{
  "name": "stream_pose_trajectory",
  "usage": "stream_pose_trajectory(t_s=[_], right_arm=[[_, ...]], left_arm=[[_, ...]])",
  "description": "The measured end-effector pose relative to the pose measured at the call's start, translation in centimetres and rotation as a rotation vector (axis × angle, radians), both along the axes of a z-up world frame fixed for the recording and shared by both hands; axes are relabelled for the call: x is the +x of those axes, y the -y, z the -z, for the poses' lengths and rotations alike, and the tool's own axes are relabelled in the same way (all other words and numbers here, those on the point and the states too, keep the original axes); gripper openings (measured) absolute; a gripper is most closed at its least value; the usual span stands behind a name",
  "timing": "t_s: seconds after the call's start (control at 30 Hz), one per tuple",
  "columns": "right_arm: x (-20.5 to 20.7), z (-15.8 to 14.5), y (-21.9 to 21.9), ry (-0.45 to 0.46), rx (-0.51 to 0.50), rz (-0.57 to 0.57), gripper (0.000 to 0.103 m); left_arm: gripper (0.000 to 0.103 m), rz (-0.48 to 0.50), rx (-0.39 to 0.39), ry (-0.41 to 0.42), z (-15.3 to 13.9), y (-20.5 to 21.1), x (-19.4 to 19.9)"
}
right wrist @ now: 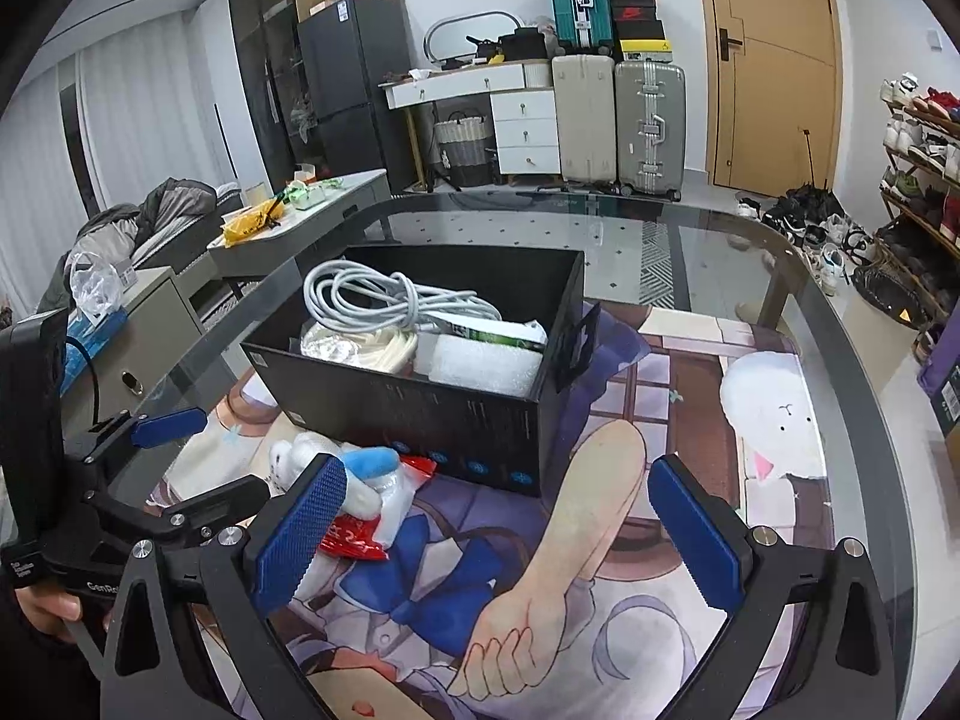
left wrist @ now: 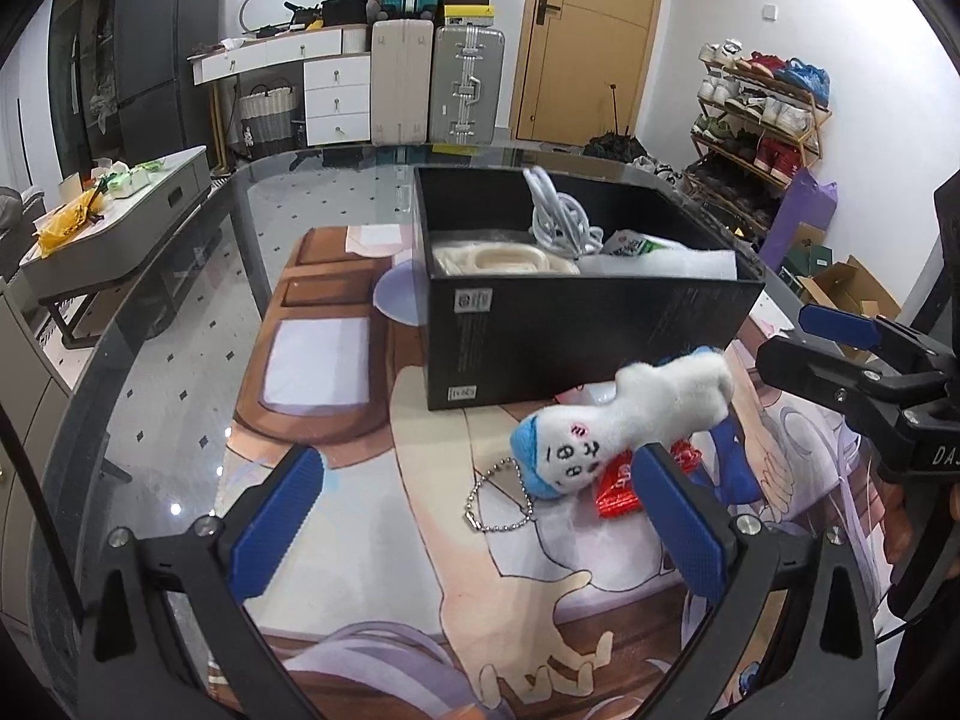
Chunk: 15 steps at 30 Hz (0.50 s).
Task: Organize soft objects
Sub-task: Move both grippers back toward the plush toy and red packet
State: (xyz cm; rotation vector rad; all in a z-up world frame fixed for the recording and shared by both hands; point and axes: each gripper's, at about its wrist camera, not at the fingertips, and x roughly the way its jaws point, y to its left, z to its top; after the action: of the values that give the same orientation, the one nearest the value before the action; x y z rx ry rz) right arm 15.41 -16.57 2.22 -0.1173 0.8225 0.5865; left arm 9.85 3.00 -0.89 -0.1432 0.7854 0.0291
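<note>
A white plush toy (left wrist: 624, 420) with a blue cap and a bead chain (left wrist: 498, 498) lies on the printed mat in front of the black box (left wrist: 576, 342). It partly covers a red packet (left wrist: 618, 489). My left gripper (left wrist: 480, 522) is open, its right finger beside the toy's head. The toy (right wrist: 336, 468) and red packet (right wrist: 354, 534) also show in the right wrist view, behind my right gripper's left finger. My right gripper (right wrist: 504, 534) is open and empty over the mat. The box (right wrist: 420, 408) holds a grey cable (right wrist: 378, 294), a cream cord, a foam sheet and a packet.
The glass table's rim (left wrist: 78, 420) curves at left and far side. The right gripper (left wrist: 864, 372) shows at the right edge of the left wrist view. A side table with clutter (left wrist: 120, 210), suitcases and a shoe rack (left wrist: 762, 114) stand beyond the table.
</note>
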Motion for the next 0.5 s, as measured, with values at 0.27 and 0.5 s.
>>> stream_pose_trajectory(t_s=[0.27,0.5], right_arm=[[0.5,0.7,0.7,-0.027,-0.019,0.008,0.102],[0.9,0.9,1.7,-0.042,-0.026,0.032,0.102]], left_arm=[[0.103,0.027,-0.031,-0.023,0.2,0.6,0.4],[0.103,0.064,-0.052,-0.037,0.1,1.4,0.9]])
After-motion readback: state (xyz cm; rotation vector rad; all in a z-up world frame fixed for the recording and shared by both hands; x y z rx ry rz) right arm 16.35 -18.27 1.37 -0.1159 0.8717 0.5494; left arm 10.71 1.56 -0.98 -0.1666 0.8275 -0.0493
